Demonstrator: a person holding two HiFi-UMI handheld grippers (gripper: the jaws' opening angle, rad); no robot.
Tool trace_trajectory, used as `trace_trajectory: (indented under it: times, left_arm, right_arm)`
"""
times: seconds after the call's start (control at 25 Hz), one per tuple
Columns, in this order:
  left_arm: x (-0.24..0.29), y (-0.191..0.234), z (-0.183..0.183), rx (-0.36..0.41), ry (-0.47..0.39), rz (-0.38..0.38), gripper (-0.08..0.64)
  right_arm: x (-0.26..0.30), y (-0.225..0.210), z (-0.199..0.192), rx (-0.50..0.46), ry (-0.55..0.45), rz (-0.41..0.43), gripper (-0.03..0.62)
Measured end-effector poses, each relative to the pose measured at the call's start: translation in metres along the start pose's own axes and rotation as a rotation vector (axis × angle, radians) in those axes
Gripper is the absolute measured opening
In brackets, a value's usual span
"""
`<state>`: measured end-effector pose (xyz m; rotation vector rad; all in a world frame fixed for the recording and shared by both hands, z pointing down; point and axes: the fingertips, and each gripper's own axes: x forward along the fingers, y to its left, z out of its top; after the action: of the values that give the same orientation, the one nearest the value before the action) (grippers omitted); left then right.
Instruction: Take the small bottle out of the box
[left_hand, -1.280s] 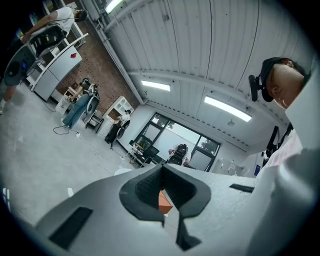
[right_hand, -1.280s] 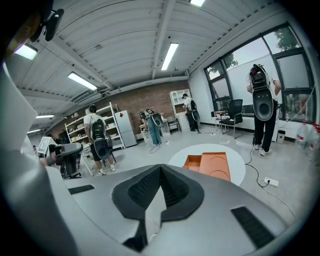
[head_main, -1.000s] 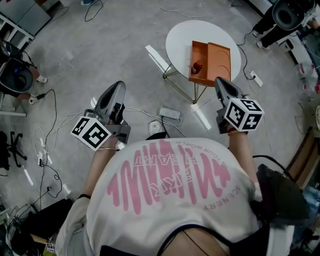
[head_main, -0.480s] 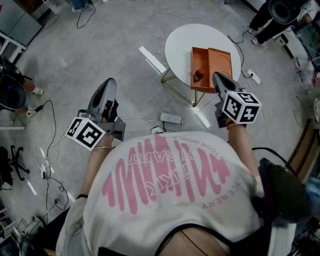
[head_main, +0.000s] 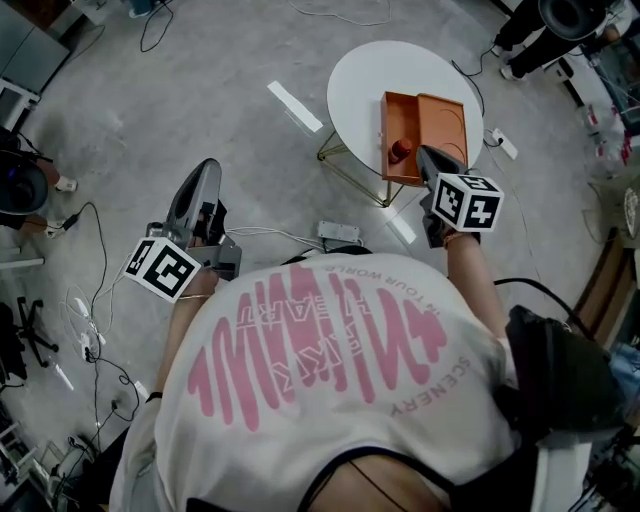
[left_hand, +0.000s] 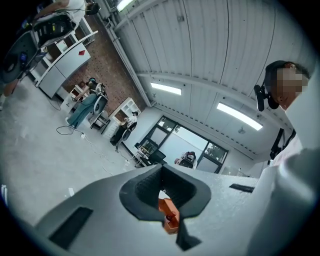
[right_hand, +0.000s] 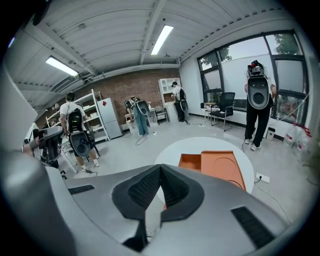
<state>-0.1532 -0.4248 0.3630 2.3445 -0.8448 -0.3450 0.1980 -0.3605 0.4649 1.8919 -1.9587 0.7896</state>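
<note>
An orange box (head_main: 440, 120) lies open on a round white table (head_main: 370, 75). A small red bottle (head_main: 400, 150) stands in the box's left compartment, near its front edge. My right gripper (head_main: 424, 158) is shut and empty, its tip just short of the box's near edge, right of the bottle. In the right gripper view the box (right_hand: 222, 167) lies ahead of the shut right gripper (right_hand: 160, 166). My left gripper (head_main: 206, 170) hangs shut over the floor, far left of the table. Through the gap below the meeting tips of the left gripper (left_hand: 162, 166) show the box (left_hand: 166, 206) and bottle (left_hand: 168, 217).
The table stands on thin gold legs (head_main: 355, 165). On the concrete floor lie a power strip (head_main: 340, 233), cables (head_main: 100, 240) and white planks (head_main: 294, 106). A black bag (head_main: 560, 380) sits at the right. People with equipment stand around the room (right_hand: 258, 100).
The person has stepped closer to the table. The right gripper has come up to the box's near edge; the left gripper has shifted slightly left. Both stay shut.
</note>
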Motion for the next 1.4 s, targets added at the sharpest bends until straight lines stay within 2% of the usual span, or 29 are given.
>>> trace_trajectory:
  times: [0.32, 0.48, 0.68, 0.76, 0.92, 1.04, 1.2, 1.4]
  left_arm:
    - [0.003, 0.021, 0.002, -0.021, -0.012, 0.041, 0.008]
    - [0.002, 0.035, 0.005, -0.021, -0.013, 0.066, 0.008]
    - [0.005, 0.047, 0.002, -0.039, 0.002, 0.090, 0.008]
    - [0.008, 0.049, -0.001, -0.043, 0.016, 0.092, 0.008]
    - [0.011, 0.051, -0.005, -0.046, 0.034, 0.091, 0.008]
    - [0.012, 0.051, -0.006, -0.046, 0.044, 0.091, 0.008]
    - [0.013, 0.051, -0.006, -0.041, 0.052, 0.098, 0.008]
    - [0.013, 0.059, -0.005, -0.043, 0.046, 0.128, 0.008]
  right_arm:
    - [0.031, -0.024, -0.027, -0.012, 0.108, -0.046, 0.005]
    - [0.048, -0.037, -0.036, 0.011, 0.156, -0.082, 0.005]
    - [0.068, -0.043, -0.038, 0.043, 0.187, -0.054, 0.008]
    - [0.074, -0.047, -0.042, 0.061, 0.199, -0.052, 0.133]
    - [0.081, -0.052, -0.049, 0.062, 0.219, -0.077, 0.143]
    - [0.086, -0.051, -0.057, 0.061, 0.232, -0.077, 0.182]
    - [0.090, -0.059, -0.061, 0.025, 0.247, -0.112, 0.190]
    - [0.103, -0.066, -0.062, 0.038, 0.253, -0.107, 0.189]
